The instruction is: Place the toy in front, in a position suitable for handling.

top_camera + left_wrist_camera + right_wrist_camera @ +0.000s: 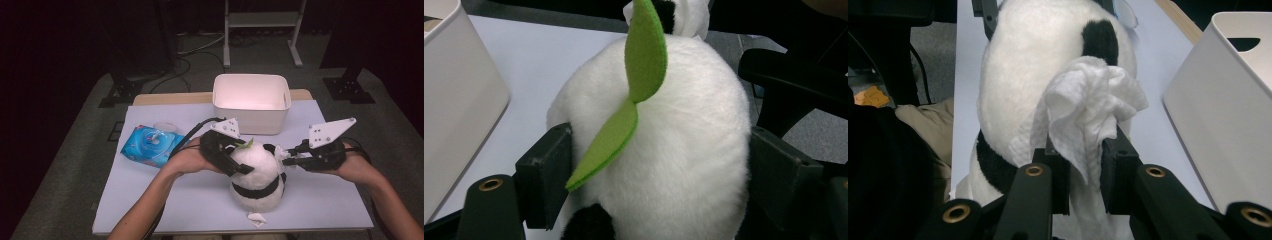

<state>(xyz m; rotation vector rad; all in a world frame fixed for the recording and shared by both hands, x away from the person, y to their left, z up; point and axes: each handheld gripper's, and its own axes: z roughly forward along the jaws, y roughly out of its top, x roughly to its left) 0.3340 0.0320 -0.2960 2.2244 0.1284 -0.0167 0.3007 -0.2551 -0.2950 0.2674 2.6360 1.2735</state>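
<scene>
mid-table sits the panda [257,172], its head clamped in the left gripper [227,152] to steady it; right gripper [295,156] pinches a wipe [1088,107], probably dabbing by its ear.

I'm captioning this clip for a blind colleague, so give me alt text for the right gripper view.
The right gripper pinches a crumpled white wipe between its two black jaws, the wipe lying against the head of a black and white plush panda. The panda sits on a pale table, with a white bin to the right.
</scene>
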